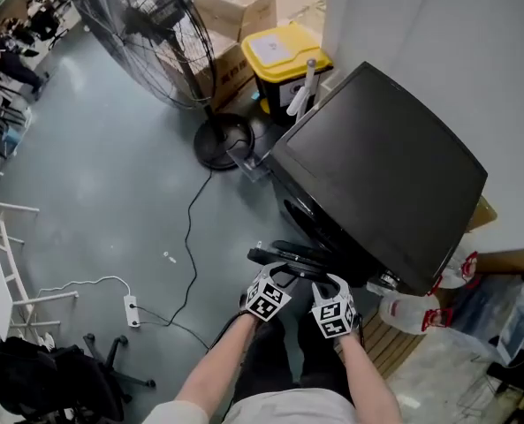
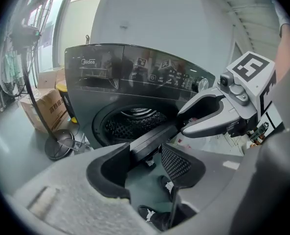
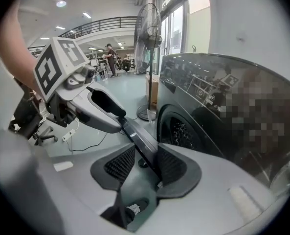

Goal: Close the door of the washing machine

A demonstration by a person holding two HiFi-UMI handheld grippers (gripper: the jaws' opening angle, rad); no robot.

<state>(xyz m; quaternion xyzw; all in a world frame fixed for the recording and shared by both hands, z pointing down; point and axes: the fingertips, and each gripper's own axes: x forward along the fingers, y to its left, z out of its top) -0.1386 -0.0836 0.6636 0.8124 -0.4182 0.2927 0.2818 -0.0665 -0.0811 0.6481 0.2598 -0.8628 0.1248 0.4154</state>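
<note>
Black door (image 1: pixel 286 256) hangs open at 7 o'clock of the washing machine (image 1: pixel 376 175). My left gripper (image 2: pixel 145 164) and right gripper (image 3: pixel 141 166) gape wide around its edge, maybe touching. I should push evenly toward 1 o'clock.

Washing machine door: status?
Both grippers open: left gripper and right gripper each straddle the door edge. Door open, drum opening exposed. Fan base beside the machine, apart from the door.

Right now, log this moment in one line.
door: open | left gripper: jaws apart, door edge between | right gripper: jaws apart, door edge between | task: not done
</note>
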